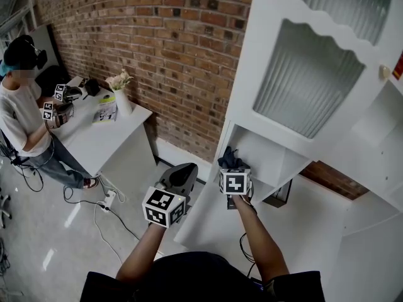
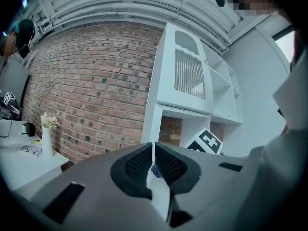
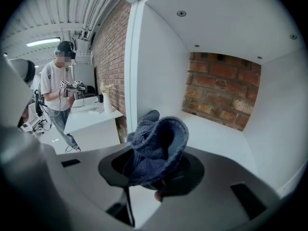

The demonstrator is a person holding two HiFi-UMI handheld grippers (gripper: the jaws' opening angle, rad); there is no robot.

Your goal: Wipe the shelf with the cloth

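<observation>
A dark blue cloth [image 3: 156, 148] is bunched up between the jaws of my right gripper [image 3: 155, 174], which is shut on it. In the head view that cloth [image 1: 229, 158] sticks up above the right gripper [image 1: 235, 180] at the front edge of the white shelf [image 1: 264, 162], an open cubby low in the white cabinet. The shelf floor [image 3: 219, 136] runs back to a brick rear wall. My left gripper [image 1: 178, 178] hangs to the left of the cabinet, away from the shelf. Its jaws [image 2: 153, 165] are pressed together with nothing between them.
The white cabinet [image 1: 315, 74] has a ribbed glass door above the cubby and more open shelves to the right. A brick wall [image 1: 157, 36] stands behind. At the left, a person [image 1: 25, 112] with grippers stands at a white table [image 1: 110, 134] holding a vase. Cables lie on the floor.
</observation>
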